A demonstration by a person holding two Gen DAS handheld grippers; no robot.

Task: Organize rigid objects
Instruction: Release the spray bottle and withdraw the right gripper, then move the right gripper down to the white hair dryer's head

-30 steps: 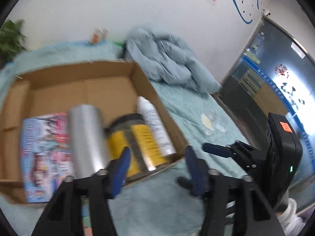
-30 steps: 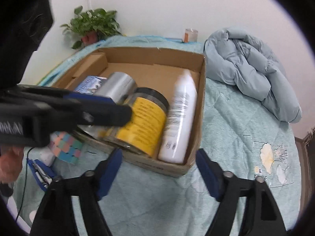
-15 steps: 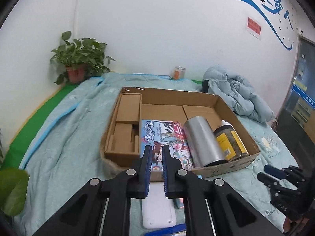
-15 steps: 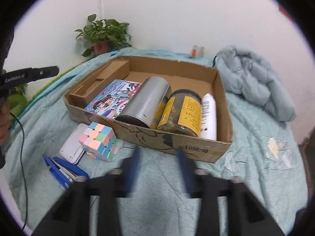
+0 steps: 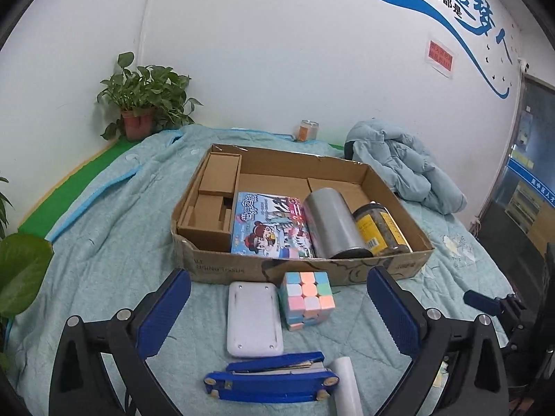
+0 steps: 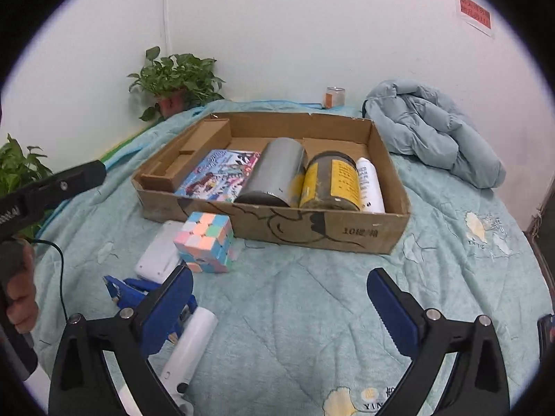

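**Both grippers backed off the box, jaws spread, nothing held**

Since a second ago both views are showing more of the bed: the cardboard box (image 5: 305, 270), which was filling the frame, is now sitting mid-frame, and the loose items in front of it are coming into view. Both sets of jaws have just been opening after a brief closure, with nothing between them.

Left gripper (image 5: 277, 306) is hanging released at the bottom of its frame, over the white flat case (image 5: 253, 315) and the pastel cube (image 5: 307, 300); cube is sitting just right of the case, near the box's front wall. Blue stapler (image 5: 274, 379) is lying at bottom centre, white tube (image 5: 347, 384) touching its right end.

Right gripper (image 6: 279, 306) is also released, over bare teal quilt (image 6: 312, 294).

In the box, left to right in the right wrist view: picture book (image 6: 218, 176) lying flat, silver cylinder (image 6: 274, 173), yellow-label jar (image 6: 331, 182) and white bottle (image 6: 369, 187), all three on their sides, packed side by side against the right wall. Cardboard inserts are occupying the box's left end.

A hand (image 6: 20, 294) is gripping the left tool's handle at the left edge.
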